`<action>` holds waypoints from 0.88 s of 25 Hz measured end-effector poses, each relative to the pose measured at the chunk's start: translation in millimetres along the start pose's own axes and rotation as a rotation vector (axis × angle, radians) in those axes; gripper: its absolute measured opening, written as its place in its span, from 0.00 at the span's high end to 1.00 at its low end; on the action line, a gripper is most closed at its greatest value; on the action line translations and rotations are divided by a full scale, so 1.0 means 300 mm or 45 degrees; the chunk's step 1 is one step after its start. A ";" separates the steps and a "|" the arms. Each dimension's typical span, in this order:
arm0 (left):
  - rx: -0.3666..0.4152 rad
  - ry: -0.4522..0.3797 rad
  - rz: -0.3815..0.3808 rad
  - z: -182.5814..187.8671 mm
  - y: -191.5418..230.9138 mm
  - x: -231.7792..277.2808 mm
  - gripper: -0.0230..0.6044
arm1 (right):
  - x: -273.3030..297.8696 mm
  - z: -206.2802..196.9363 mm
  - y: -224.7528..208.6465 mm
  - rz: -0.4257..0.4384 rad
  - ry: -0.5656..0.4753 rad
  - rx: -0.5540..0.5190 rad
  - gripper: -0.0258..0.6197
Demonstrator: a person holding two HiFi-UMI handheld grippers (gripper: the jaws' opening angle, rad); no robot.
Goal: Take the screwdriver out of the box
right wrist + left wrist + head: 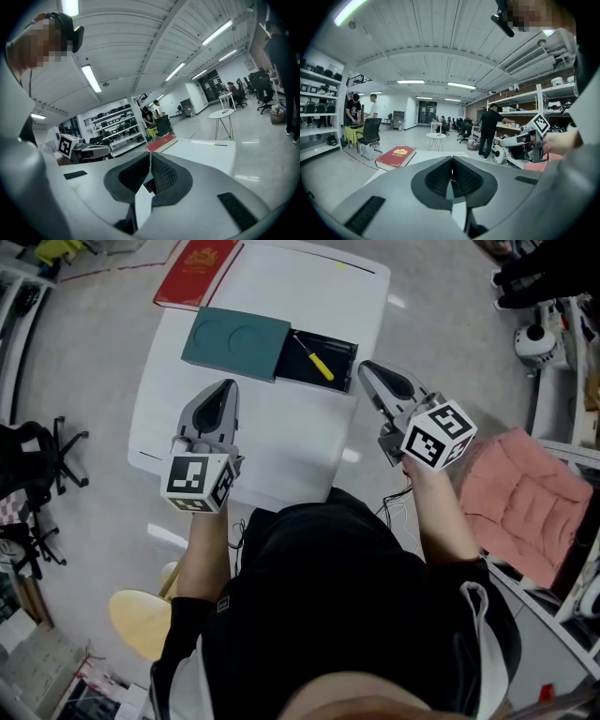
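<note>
A yellow-handled screwdriver (319, 361) lies in the black drawer (318, 361) pulled out to the right of a teal box (235, 342) on the white table (281, 446). My left gripper (229, 384) hovers over the table just in front of the box, jaws shut and empty. My right gripper (363, 366) is at the drawer's right end, close to the screwdriver's handle, also shut on nothing. The left gripper view has closed jaws (451, 160) and the right gripper view closed jaws (150, 157); neither shows the box or screwdriver.
A red book (197, 272) lies at the table's far left corner, also the red book (396, 156) and the red book (161, 143). A pink cushioned seat (525, 502) stands to the right, a black office chair (37, 460) to the left, a yellow stool (141, 620) by me.
</note>
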State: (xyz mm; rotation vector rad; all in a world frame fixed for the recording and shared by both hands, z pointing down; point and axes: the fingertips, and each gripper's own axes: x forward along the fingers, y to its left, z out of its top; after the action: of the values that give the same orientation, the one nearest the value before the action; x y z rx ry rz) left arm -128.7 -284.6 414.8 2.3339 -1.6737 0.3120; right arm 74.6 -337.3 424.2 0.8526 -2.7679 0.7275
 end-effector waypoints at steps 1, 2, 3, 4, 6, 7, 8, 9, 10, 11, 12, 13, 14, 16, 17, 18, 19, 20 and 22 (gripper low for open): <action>-0.005 0.003 -0.011 -0.008 0.012 0.011 0.94 | 0.022 -0.005 -0.006 -0.012 0.017 -0.004 0.91; -0.011 0.007 -0.022 -0.019 0.023 0.022 0.94 | 0.044 -0.012 -0.013 -0.022 0.035 -0.009 0.91; -0.019 0.014 -0.033 -0.032 0.033 0.035 0.94 | 0.066 -0.022 -0.021 -0.031 0.056 -0.016 0.91; -0.028 0.022 -0.046 -0.047 0.041 0.049 0.94 | 0.088 -0.033 -0.031 -0.040 0.081 -0.027 0.91; -0.045 0.038 -0.072 -0.076 0.054 0.075 0.94 | 0.131 -0.061 -0.051 -0.059 0.138 -0.051 0.91; -0.052 0.044 -0.085 -0.089 0.059 0.086 0.94 | 0.151 -0.076 -0.061 -0.070 0.168 -0.060 0.91; -0.058 0.051 -0.097 -0.101 0.063 0.097 0.94 | 0.168 -0.092 -0.072 -0.081 0.198 -0.065 0.91; -0.063 0.055 -0.109 -0.112 0.067 0.108 0.94 | 0.185 -0.107 -0.082 -0.093 0.226 -0.068 0.91; -0.066 0.059 -0.120 -0.120 0.071 0.119 0.94 | 0.201 -0.122 -0.093 -0.104 0.252 -0.071 0.91; -0.068 0.061 -0.132 -0.127 0.074 0.130 0.94 | 0.216 -0.136 -0.103 -0.113 0.277 -0.075 0.91; -0.069 0.062 -0.142 -0.132 0.076 0.141 0.94 | 0.232 -0.149 -0.113 -0.120 0.300 -0.078 0.91; -0.068 0.063 -0.152 -0.137 0.078 0.150 0.94 | 0.247 -0.162 -0.120 -0.124 0.321 -0.080 0.91; -0.068 0.064 -0.160 -0.141 0.080 0.157 0.94 | 0.262 -0.175 -0.127 -0.127 0.341 -0.081 0.91; -0.071 0.069 -0.174 -0.151 0.082 0.170 0.94 | 0.292 -0.201 -0.138 -0.125 0.382 -0.080 0.91; -0.076 0.072 -0.181 -0.159 0.082 0.177 0.94 | 0.307 -0.217 -0.144 -0.122 0.404 -0.081 0.91; -0.081 0.075 -0.187 -0.168 0.081 0.183 0.94 | 0.323 -0.235 -0.152 -0.117 0.428 -0.082 0.91; -0.085 0.077 -0.194 -0.179 0.080 0.189 0.94 | 0.340 -0.254 -0.159 -0.113 0.454 -0.084 0.91; -0.088 0.080 -0.202 -0.190 0.081 0.196 0.94 | 0.358 -0.274 -0.166 -0.108 0.482 -0.089 0.90; -0.098 0.084 -0.217 -0.214 0.085 0.209 0.94 | 0.395 -0.318 -0.180 -0.100 0.549 -0.103 0.80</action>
State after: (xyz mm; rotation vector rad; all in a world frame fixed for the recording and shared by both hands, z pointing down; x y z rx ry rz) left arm -134.8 -327.6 497.4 2.3623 -1.4201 0.2824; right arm 7.5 -387.0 562.4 0.6888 -2.3513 0.6859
